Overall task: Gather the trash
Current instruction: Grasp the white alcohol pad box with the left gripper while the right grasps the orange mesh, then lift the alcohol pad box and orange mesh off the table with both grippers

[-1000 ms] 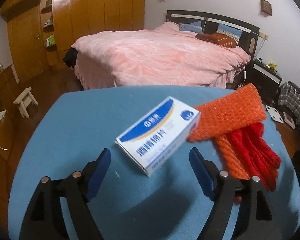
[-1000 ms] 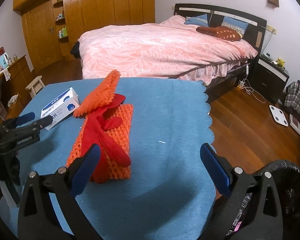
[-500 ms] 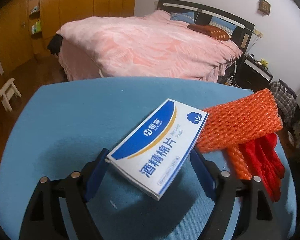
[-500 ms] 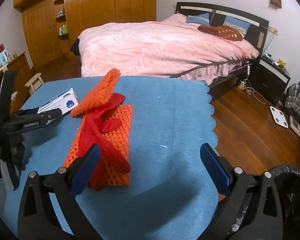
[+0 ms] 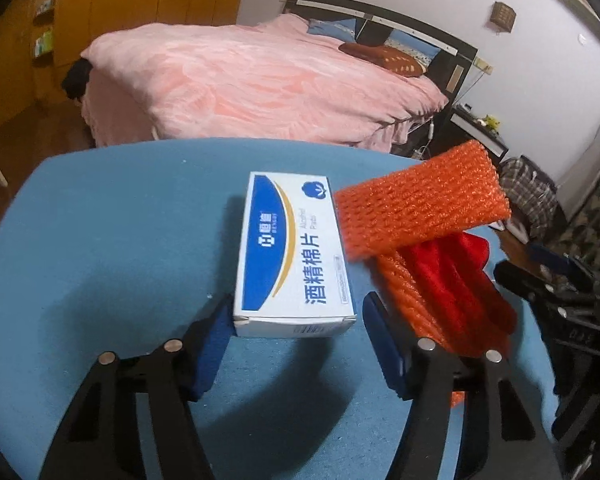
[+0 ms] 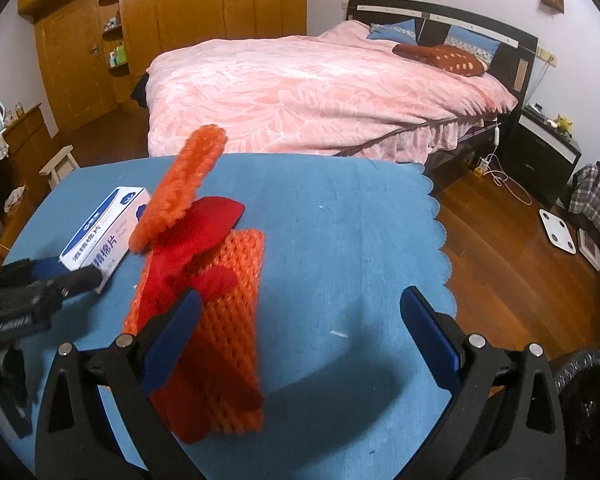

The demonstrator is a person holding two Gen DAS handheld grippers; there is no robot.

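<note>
Lying on the blue counter (image 5: 112, 264), the white and blue box (image 5: 294, 256) has its near end between the fingers of the left tongs (image 5: 296, 330). These tongs stand released; the left pad seems to touch the box corner, the right pad is apart. Just right of the box lie the orange foam nets (image 5: 420, 208) and a red cloth (image 5: 456, 280). The right tongs (image 6: 300, 336) are spread wide above the counter, over the nearer net (image 6: 228, 320), grasping nothing.

White-blue box (image 5: 296, 256) flat beside orange foam nets (image 5: 420, 208), red rag (image 5: 456, 280).
</note>
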